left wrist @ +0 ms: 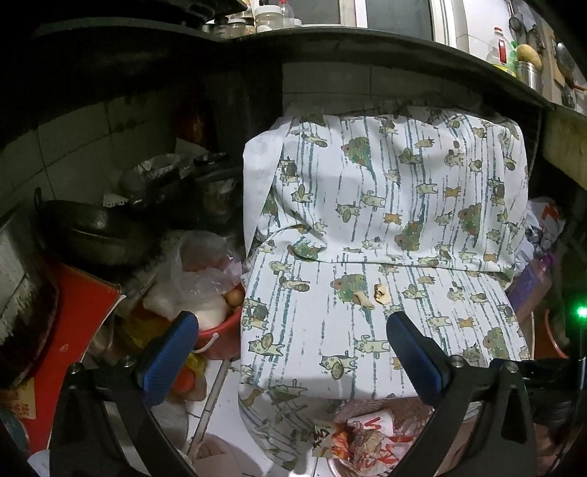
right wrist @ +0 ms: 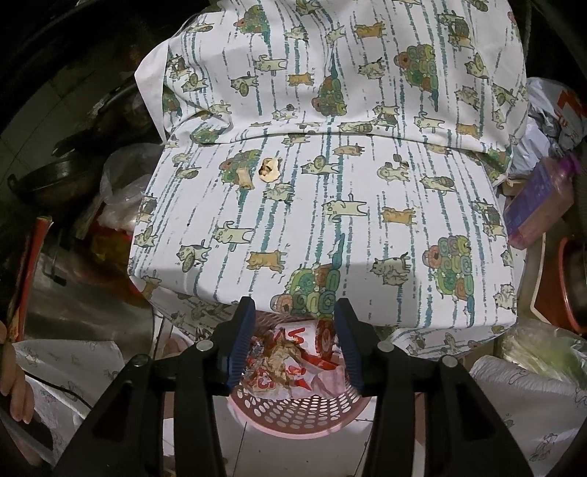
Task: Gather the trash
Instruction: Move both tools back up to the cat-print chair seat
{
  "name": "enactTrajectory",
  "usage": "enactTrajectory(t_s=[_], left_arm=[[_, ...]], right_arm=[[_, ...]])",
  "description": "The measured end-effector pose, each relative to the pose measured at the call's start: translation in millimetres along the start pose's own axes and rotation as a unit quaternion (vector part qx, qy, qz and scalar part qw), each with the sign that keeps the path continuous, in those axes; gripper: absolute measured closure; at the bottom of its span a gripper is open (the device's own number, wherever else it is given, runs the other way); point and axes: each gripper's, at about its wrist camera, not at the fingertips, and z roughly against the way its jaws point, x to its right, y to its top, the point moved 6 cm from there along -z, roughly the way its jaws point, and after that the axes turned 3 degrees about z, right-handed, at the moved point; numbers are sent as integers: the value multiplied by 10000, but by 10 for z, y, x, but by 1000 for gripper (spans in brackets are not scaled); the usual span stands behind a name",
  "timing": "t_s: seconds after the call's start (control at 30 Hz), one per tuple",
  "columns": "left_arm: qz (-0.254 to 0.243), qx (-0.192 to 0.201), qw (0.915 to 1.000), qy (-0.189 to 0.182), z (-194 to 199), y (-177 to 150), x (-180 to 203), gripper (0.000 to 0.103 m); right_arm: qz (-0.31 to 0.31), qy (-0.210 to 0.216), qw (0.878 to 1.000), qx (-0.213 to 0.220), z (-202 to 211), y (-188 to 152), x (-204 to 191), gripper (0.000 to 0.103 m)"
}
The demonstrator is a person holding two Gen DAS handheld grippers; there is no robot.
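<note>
The left tool (left wrist: 291,352) stands wide open and holds nothing, above the cat-print cloth (left wrist: 367,220). The right tool (right wrist: 293,345) is partly open and also empty; its jaws hang over the pink basket (right wrist: 293,414), where crumpled wrappers (right wrist: 290,356) lie. Two food scraps (right wrist: 269,169) rest on the cloth-covered worktop, well apart from both tools.

Cluttered home kitchen: wok (left wrist: 99,235), jars (left wrist: 268,16).
</note>
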Motion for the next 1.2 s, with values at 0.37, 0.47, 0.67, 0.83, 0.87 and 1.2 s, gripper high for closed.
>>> enactTrajectory(t_s=[0.37, 0.47, 0.67, 0.83, 0.87, 1.2], left_arm=[[-131, 110, 9997, 147, 1, 40, -1, 0], [-79, 135, 9997, 175, 1, 61, -41, 0], [-348, 374, 9976, 472, 67, 115, -39, 0], [-396, 566, 9970, 359, 224, 243, -4, 0], [-376, 636, 9967, 343, 272, 299, -17, 0], [-273, 1158, 9921, 401, 599, 1028, -89, 0]], right_arm=[[-50, -60, 9999, 98, 40, 47, 59, 41], [-106, -89, 9998, 146, 60, 65, 82, 34], [-207, -301, 9991, 223, 92, 93, 136, 18], [-126, -371, 9985, 390, 202, 174, 135, 18], [-110, -379, 9982, 453, 248, 203, 134, 18], [-71, -204, 9924, 1211, 930, 866, 164, 15]])
